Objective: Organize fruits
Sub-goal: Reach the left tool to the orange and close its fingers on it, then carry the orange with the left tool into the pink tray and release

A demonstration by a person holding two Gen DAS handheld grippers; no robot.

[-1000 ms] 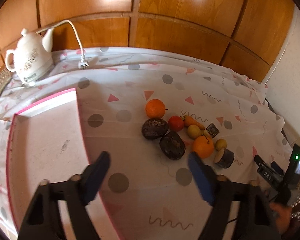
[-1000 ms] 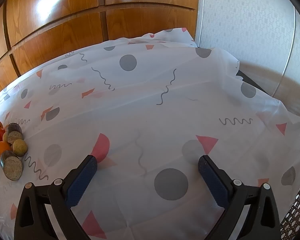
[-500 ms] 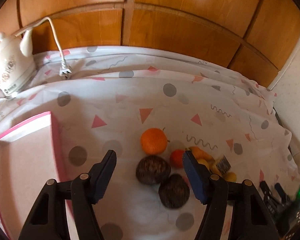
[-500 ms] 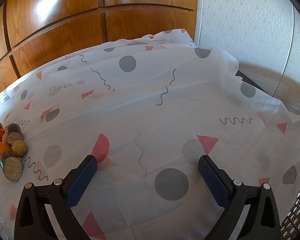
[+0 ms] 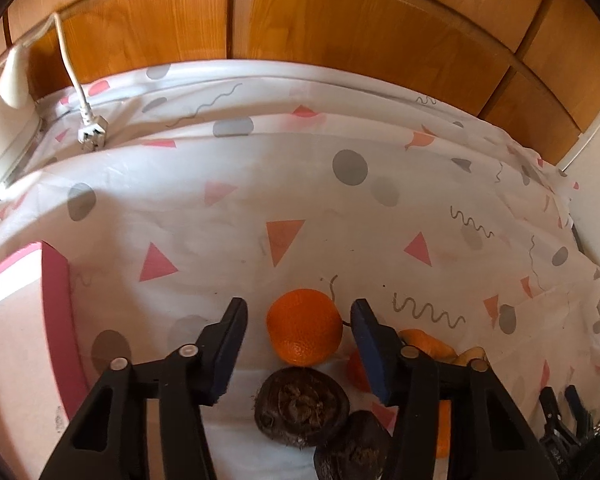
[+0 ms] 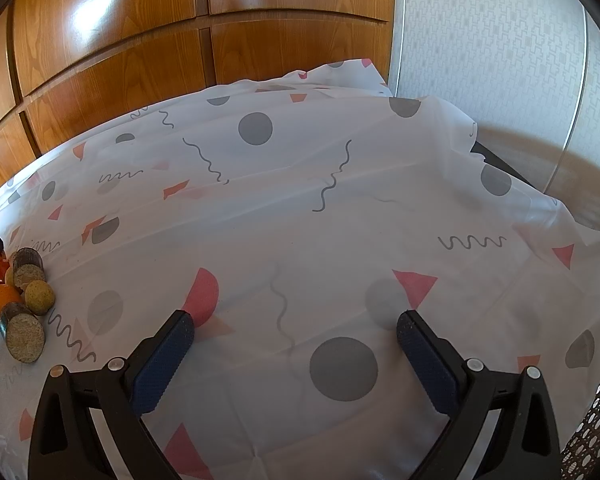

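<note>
Right finger (image 5: 370,344) hides red fruit (image 5: 356,372).

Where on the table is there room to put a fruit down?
Lots of bare tablecloth lies in front of the right gripper, between the fruit pile and the wall. More lies between the orange and the white plug. It is crowded around the left gripper, whose jaws are closing either side of the orange.
</note>
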